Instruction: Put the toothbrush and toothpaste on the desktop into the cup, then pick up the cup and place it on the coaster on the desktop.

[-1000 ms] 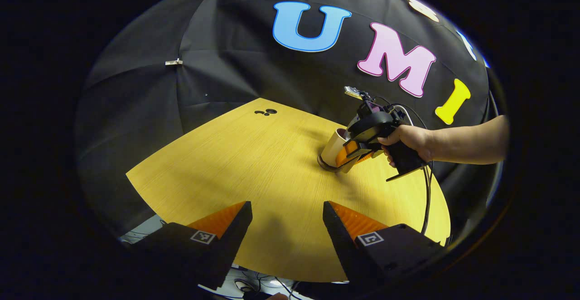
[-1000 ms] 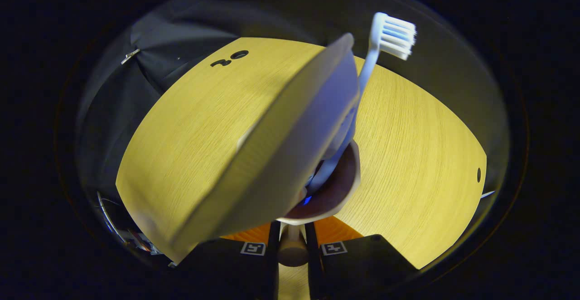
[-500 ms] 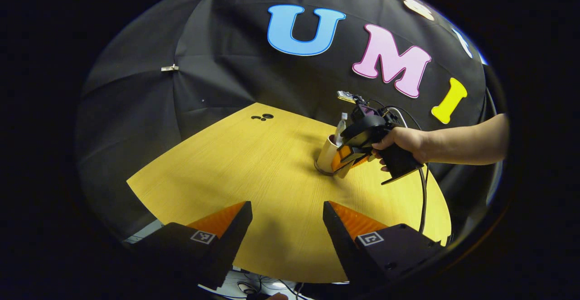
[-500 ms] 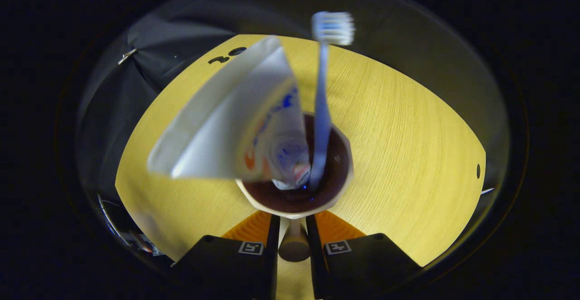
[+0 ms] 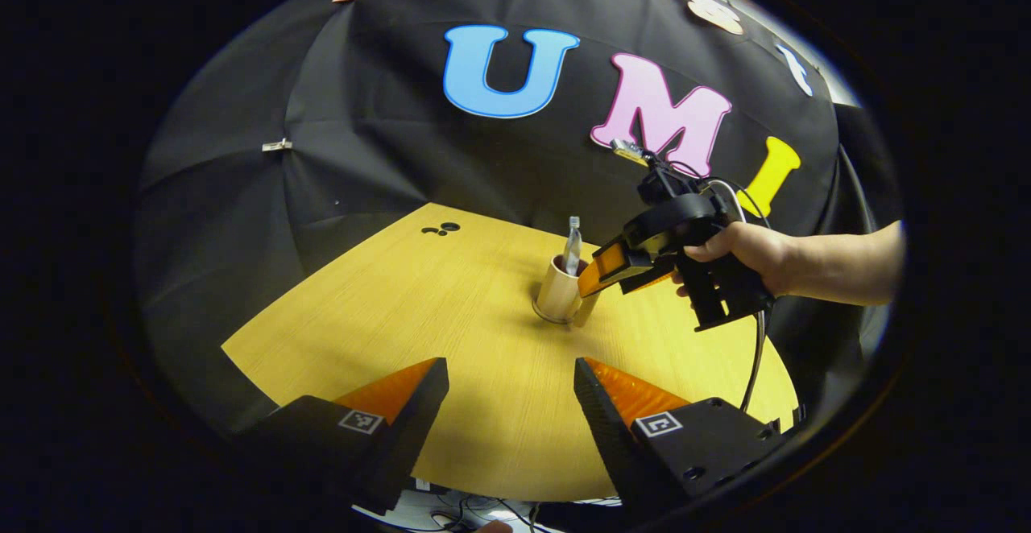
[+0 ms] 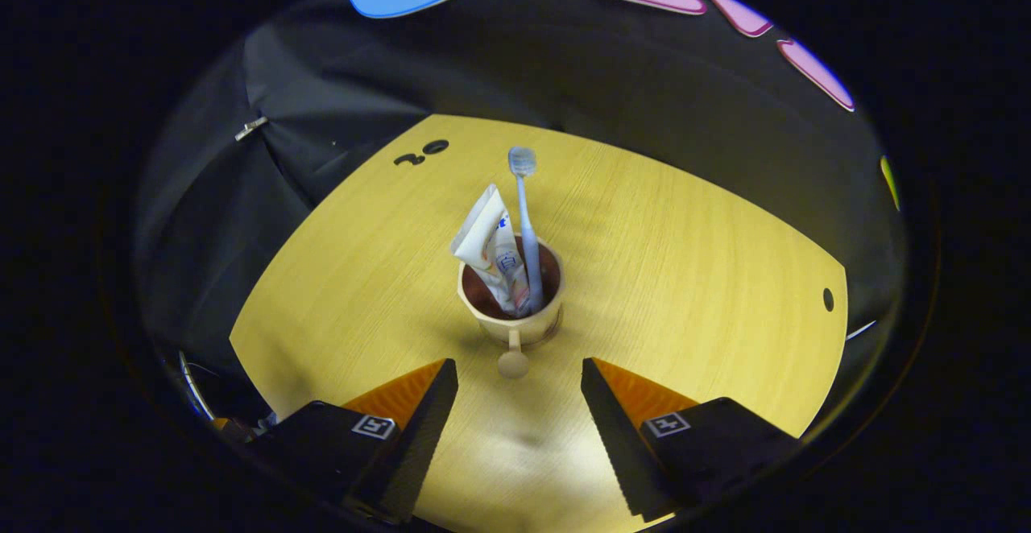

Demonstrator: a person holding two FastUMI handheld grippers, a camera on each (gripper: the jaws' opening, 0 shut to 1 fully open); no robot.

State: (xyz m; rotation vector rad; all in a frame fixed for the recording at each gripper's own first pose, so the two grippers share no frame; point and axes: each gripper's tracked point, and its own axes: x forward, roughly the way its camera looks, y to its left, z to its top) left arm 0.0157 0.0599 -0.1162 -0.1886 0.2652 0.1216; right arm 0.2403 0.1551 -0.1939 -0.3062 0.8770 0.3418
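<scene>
Cup (image 6: 511, 307) stands upright mid-table (image 6: 685, 275) with toothbrush (image 6: 525, 219) and toothpaste (image 6: 487, 247) inside, its handle pointing at 6 o'clock toward your right gripper (image 6: 519, 404), which is spread and apart from it, while your left gripper (image 5: 511, 404) is spread over bare table.

Left gripper (image 5: 509, 392): fingers spread wide, nothing between them, at the bottom centre of the left gripper view. Right gripper (image 6: 518, 392): jaws likewise parted and empty, bottom centre of the right gripper view. Right hand (image 5: 745, 249) grips its handle at centre right of the left gripper view, forearm reaching in from the right edge.
</scene>
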